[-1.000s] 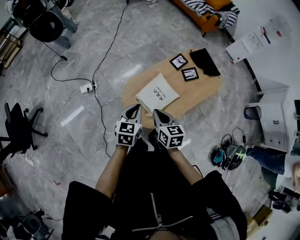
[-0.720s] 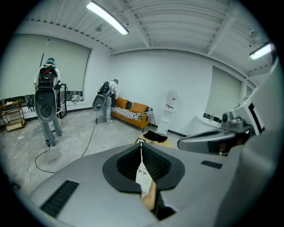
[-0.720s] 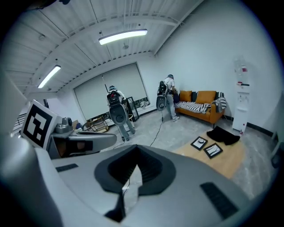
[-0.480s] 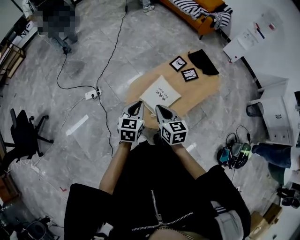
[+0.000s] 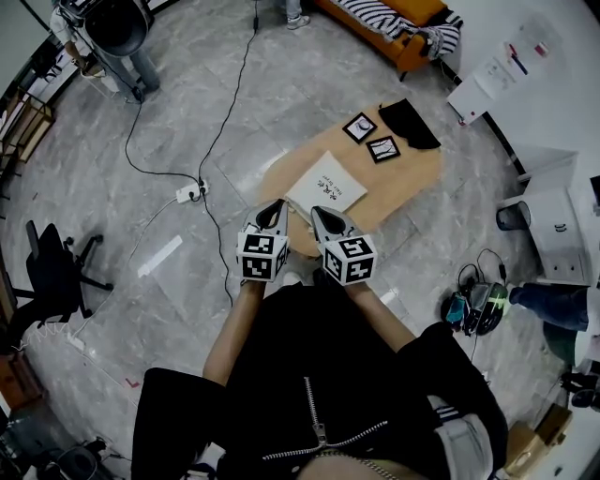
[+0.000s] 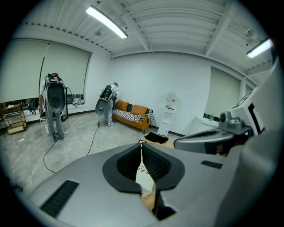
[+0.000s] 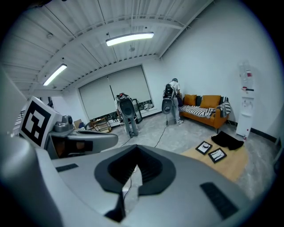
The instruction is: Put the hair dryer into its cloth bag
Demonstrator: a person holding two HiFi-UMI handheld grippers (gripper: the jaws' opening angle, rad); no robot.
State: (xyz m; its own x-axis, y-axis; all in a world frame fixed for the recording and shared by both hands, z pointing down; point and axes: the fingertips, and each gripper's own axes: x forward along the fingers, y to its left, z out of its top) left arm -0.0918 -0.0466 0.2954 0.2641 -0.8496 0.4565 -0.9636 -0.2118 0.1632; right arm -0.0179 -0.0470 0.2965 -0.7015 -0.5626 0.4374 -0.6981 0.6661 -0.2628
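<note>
Left gripper (image 5: 275,210) and right gripper (image 5: 318,214) sit slightly higher than before, jaws together, empty; cloth bag (image 5: 326,185) at one o'clock.

**Around the table**

We take the table (image 5: 412,173) as our mark. On it, the cloth bag (image 5: 326,186) lies at the near end. Behind the bag lie a first frame (image 5: 359,127) and a second frame (image 5: 382,148), with a cloth heap (image 5: 408,122) just beside them. Left of the table, a power strip (image 5: 192,193) lies on the floor, and an office chair (image 5: 56,272) stands farther left. The sofa (image 5: 394,28) stands behind the table. The left gripper (image 5: 279,202) and right gripper (image 5: 313,209) sit side by side at its near edge.
</note>
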